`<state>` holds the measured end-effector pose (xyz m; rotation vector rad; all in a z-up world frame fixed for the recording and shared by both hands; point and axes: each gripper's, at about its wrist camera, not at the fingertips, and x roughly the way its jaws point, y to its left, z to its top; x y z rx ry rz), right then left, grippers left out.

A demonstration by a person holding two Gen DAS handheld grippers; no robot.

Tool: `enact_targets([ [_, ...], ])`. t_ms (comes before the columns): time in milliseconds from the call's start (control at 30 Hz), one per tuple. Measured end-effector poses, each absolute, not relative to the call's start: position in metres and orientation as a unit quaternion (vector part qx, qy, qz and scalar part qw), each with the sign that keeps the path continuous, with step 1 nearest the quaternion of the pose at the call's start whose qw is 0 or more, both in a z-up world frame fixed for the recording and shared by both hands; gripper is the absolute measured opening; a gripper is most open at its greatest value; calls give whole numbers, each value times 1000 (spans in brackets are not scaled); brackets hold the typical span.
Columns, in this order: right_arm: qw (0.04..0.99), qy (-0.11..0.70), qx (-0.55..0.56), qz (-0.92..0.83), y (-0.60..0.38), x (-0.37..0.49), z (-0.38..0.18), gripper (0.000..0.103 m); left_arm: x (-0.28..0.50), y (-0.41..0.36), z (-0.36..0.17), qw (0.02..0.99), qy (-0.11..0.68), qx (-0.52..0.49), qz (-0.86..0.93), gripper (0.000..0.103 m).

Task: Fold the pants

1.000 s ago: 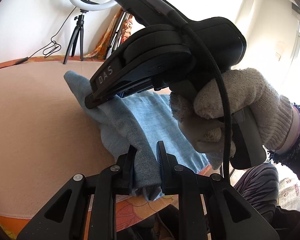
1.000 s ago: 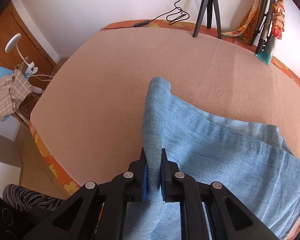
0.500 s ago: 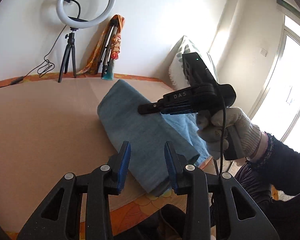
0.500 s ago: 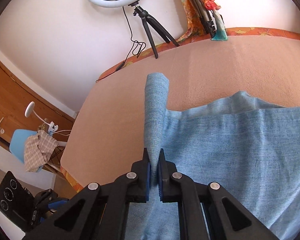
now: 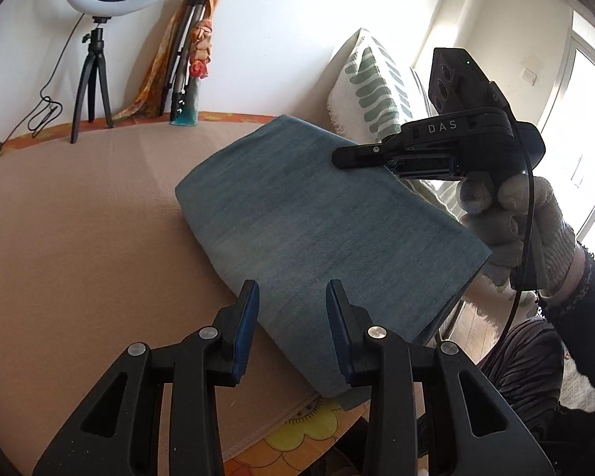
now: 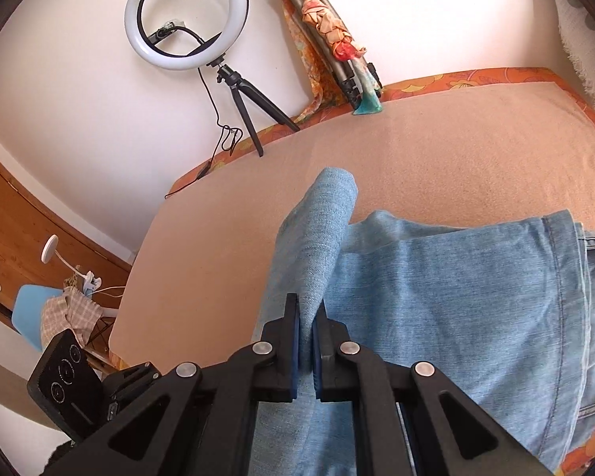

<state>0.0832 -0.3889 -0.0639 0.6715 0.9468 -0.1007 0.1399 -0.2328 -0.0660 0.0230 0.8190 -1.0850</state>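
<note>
On the peach bed cover (image 5: 79, 246) lie the blue pants (image 5: 317, 214), folded, reaching the near edge at 5 o'clock. Your right gripper (image 6: 306, 351) pinches 1 raised fold of the pants. Your left gripper (image 5: 291, 317) stands narrowly apart above them, gripping nothing. At 11 o'clock stands a ring light (image 6: 186, 20).

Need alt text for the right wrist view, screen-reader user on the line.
The right gripper is shut on a raised fold of light blue denim pants, the rest lying flat on a peach-covered surface. Behind stand a ring light on a tripod and a white wall.
</note>
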Motion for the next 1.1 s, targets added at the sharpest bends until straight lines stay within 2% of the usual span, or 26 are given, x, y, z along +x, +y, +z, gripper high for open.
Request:
enact_targets([
  [467, 831, 436, 311, -149, -473, 8, -55, 2, 117, -290, -78, 748, 380, 51, -542, 33],
  [1100, 806, 468, 299, -204, -525, -21, -100, 2, 90, -345, -102, 704, 410, 96, -571, 33],
])
